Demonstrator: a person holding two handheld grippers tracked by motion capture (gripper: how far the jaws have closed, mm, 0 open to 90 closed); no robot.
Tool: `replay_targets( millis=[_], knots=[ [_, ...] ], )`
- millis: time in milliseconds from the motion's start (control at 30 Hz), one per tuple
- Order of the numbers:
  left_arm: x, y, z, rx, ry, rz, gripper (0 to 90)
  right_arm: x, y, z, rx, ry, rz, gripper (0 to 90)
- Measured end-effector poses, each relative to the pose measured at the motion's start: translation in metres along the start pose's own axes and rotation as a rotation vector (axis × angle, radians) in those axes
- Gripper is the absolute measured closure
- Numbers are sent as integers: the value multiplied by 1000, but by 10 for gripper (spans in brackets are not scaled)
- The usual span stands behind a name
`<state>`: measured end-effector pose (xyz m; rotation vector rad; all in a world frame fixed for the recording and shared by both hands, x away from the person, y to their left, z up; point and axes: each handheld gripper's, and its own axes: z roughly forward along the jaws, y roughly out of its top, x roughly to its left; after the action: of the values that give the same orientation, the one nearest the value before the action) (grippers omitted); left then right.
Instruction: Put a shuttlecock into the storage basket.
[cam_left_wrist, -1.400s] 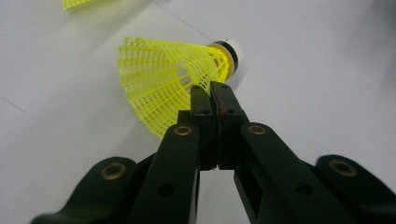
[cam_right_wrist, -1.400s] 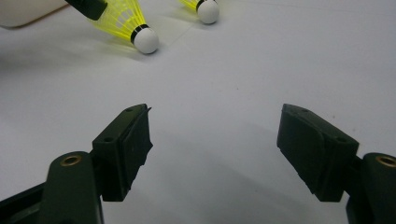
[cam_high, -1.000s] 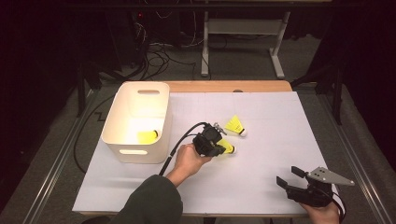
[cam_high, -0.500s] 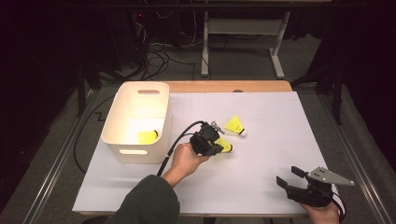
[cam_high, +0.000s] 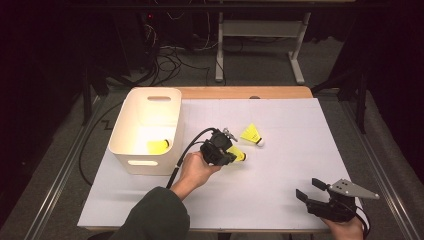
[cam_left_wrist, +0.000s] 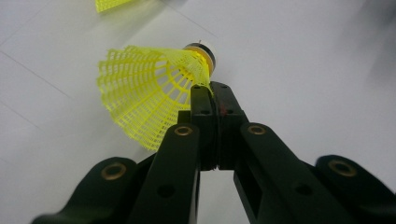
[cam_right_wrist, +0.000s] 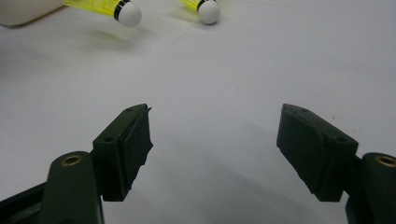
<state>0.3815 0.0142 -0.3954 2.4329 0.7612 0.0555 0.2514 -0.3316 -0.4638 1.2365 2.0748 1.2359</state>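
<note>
Held shuttlecock (cam_left_wrist: 154, 98): from above my left gripper (cam_high: 226, 150) hides most of it, only the cork end pokes out. Its skirt edge is pinched at the tips of my clenched jaws, just above the white table (cam_high: 280, 125). Second shuttlecock (cam_high: 251, 135) lies just beyond, a third in the bin (cam_high: 131, 131). Right gripper (cam_right_wrist: 212, 149) released, well apart.

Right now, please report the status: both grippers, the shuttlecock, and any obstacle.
Left gripper shut on yellow shuttlecock, pinching its skirt. Right gripper open, idle. Second shuttlecock beside; path to bin looks free.
</note>
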Motion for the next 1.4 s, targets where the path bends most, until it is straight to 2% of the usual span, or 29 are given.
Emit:
replay_targets(
  millis=[567,1400],
  knots=[
    [3,-1,-8,-1,9,-12,892,0,0,0,0,0,-2,266],
    [3,3,-19,3,28,-8,892,0,0,0,0,1,-1,266]
  ],
)
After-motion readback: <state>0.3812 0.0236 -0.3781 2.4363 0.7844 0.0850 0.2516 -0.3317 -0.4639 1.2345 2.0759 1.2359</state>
